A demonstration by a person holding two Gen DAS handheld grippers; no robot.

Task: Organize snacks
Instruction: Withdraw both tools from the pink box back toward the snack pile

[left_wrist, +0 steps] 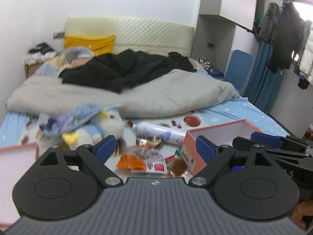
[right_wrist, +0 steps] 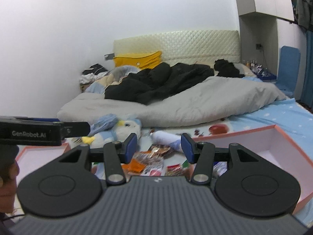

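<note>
Both grippers hang with jaws spread and empty: left gripper [left_wrist: 156, 146], right gripper [right_wrist: 158, 146]. Snack packets [left_wrist: 148, 159] lie heaped on the bed [left_wrist: 234, 111] between two pink boxes, touching the right box [left_wrist: 215, 135], well apart from the left box [left_wrist: 17, 156]. Beyond them lie a white bottle [left_wrist: 160, 133] and plush toy [left_wrist: 105, 125].

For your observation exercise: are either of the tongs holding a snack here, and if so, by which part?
Nothing is held. The left tongs and right tongs both stand open above the snack packets on the bed.
</note>
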